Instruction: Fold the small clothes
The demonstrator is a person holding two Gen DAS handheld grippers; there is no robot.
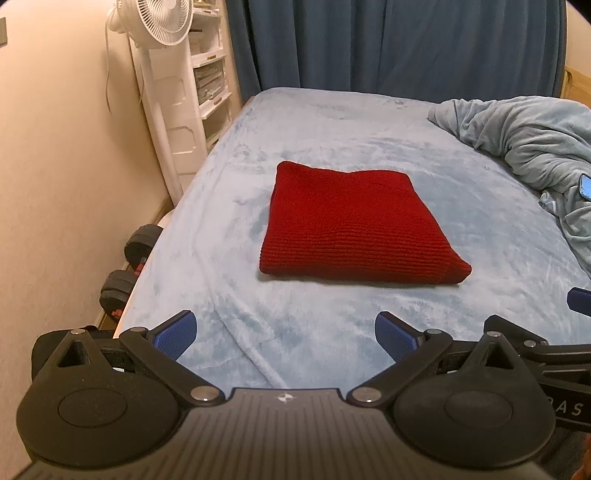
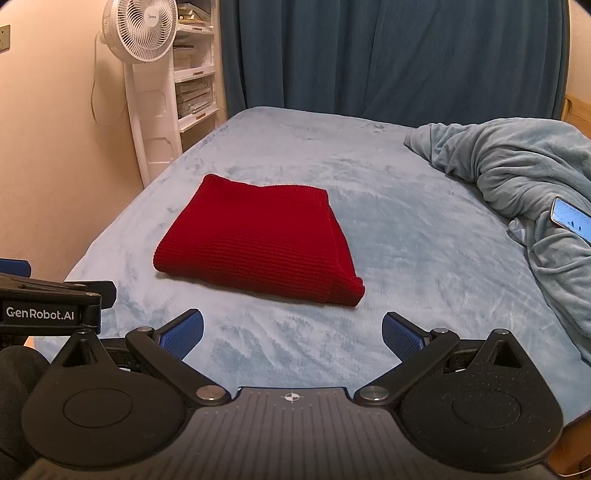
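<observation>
Although it already lies folded into a neat, thick rectangle, the red knit garment (image 1: 354, 225) sits in the middle of the left wrist frame and left of centre in the right wrist frame (image 2: 255, 243), flat on the pale blue fleece bed cover (image 1: 332, 332). Its ribbed knit looks soft and limp, likely light for its bulk, and springy enough that the stacked layers would slide apart if lifted by a single ply. As a judgement, the safest hold is along the rounded folded edge nearest the cameras, pinching all layers together, or at the two near corners, one per gripper; the fuzzy cover underneath may drag on the knit, so lifting rather than sliding would suit it better. Nothing about it looks fragile or slippery.

Below the garment, at the bottom of the left wrist frame, the left gripper (image 1: 284, 334) has its blue-padded fingers (image 1: 175, 334) spread wide with only bed cover between them, touching nothing and well short of the garment. At the bottom of the right wrist frame, the right gripper (image 2: 291, 334) shows the same: fingers (image 2: 184, 332) fully apart, empty, hovering above the cover near the garment's close edge but apart from it. Each gripper's body intrudes at the side of the other's view.

Further out, a rumpled blue-grey blanket (image 2: 517, 177) is heaped at the right of the frame with a phone (image 2: 570, 219) resting on it. A white standing fan (image 2: 140, 29) and shelves stand at upper left before dark blue curtains (image 2: 388, 55), and dumbbells (image 1: 129, 266) lie on the floor at the left edge of the left wrist frame.
</observation>
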